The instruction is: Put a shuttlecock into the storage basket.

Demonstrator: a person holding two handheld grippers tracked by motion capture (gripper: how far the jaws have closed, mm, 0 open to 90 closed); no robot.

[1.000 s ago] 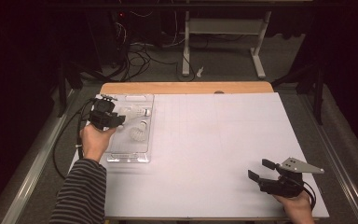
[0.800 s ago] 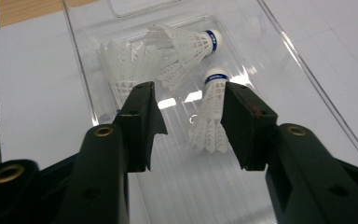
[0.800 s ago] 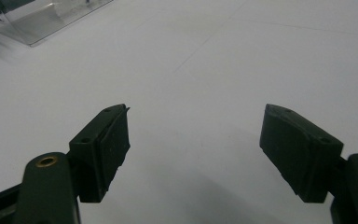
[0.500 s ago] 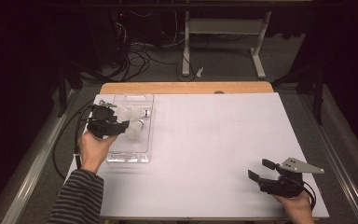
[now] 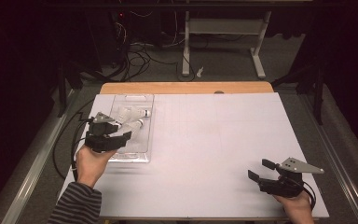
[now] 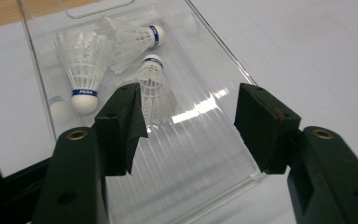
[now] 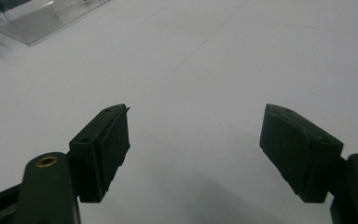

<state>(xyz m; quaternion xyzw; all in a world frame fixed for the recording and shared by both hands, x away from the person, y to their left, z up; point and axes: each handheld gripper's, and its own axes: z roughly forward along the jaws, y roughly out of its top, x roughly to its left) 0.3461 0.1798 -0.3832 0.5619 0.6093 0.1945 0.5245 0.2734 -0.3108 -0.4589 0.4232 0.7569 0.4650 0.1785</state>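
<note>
A clear plastic tray (image 5: pixel 141 156) lies at the table's left and holds three white shuttlecocks with blue bands. In the left gripper view they lie at the tray's (image 6: pixel 205 154) far end: one (image 6: pixel 85 65) on the left, one (image 6: pixel 133 35) farther back, one (image 6: pixel 156 88) nearest. My left gripper (image 5: pixel 123 132) hovers over the tray's near half. Its jaws (image 6: pixel 189 121) have just been opening and stand wide, with nothing between the pads. My right gripper (image 5: pixel 259 169) rests open at the near right, over bare white table (image 7: pixel 196 144).
A white sheet (image 5: pixel 214 140) covers the table, with a wooden strip (image 5: pixel 186 87) along the far edge. Cables and a metal stand (image 5: pixel 186 51) are on the floor beyond. A corner of the tray (image 7: pixel 46 18) appears far off in the right gripper view.
My left gripper has drawn back along the tray toward the person, and its jaws have spread wider. The right gripper has stayed where it was.
</note>
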